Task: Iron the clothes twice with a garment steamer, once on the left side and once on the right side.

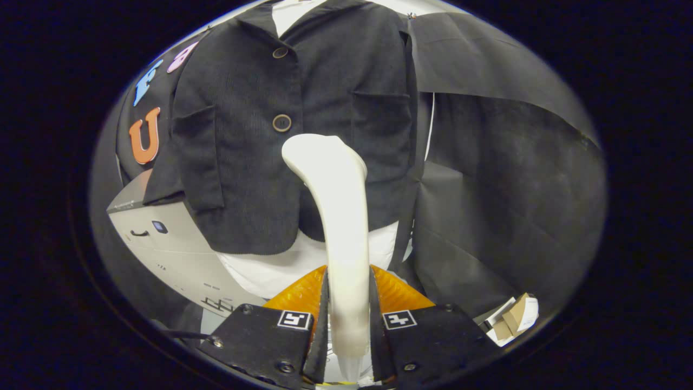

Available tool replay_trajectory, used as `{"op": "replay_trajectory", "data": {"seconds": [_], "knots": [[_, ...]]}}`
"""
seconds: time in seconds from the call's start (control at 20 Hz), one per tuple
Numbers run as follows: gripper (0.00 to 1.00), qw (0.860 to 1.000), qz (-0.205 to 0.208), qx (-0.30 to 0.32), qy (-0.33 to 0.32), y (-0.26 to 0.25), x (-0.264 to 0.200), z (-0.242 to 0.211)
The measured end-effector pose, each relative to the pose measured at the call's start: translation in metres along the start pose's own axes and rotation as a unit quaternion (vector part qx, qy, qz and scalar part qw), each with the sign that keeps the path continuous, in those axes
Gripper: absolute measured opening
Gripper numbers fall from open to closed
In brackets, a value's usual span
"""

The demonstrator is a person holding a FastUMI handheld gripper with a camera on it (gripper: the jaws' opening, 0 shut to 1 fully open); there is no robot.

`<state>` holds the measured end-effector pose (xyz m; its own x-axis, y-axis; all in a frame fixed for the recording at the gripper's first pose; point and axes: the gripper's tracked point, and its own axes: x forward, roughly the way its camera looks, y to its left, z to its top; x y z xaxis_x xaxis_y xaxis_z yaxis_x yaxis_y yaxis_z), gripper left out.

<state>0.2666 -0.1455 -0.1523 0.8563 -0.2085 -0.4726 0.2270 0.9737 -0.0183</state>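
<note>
A dark button-front jacket (238, 135) hangs over a white shirt (281, 265) straight ahead. My gripper (349, 314) is shut on the handle of a white garment steamer (338, 216), both fingers pressing its sides. The steamer rises from between the fingers and its head (319, 154) lies near the jacket's middle, just below the lower of two round buttons (281, 123) and a little to the right of the button line. Whether the head touches the cloth I cannot tell. A chest pocket (381, 127) sits to the right of the head.
A grey box-like appliance (162, 244) stands at the lower left beside the jacket's hem. Black cloth (503, 179) covers the wall to the right. A small cardboard piece with white paper (514, 319) lies at the lower right.
</note>
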Motion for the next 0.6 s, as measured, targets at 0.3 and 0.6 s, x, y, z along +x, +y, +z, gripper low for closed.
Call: {"op": "replay_trajectory", "data": {"seconds": [0.3,0.6], "knots": [[0.35,1.0,0.001,0.009,0.02,0.001,0.004,-0.018],[0.35,1.0,0.004,0.015,0.02,0.002,0.0,-0.016]]}}
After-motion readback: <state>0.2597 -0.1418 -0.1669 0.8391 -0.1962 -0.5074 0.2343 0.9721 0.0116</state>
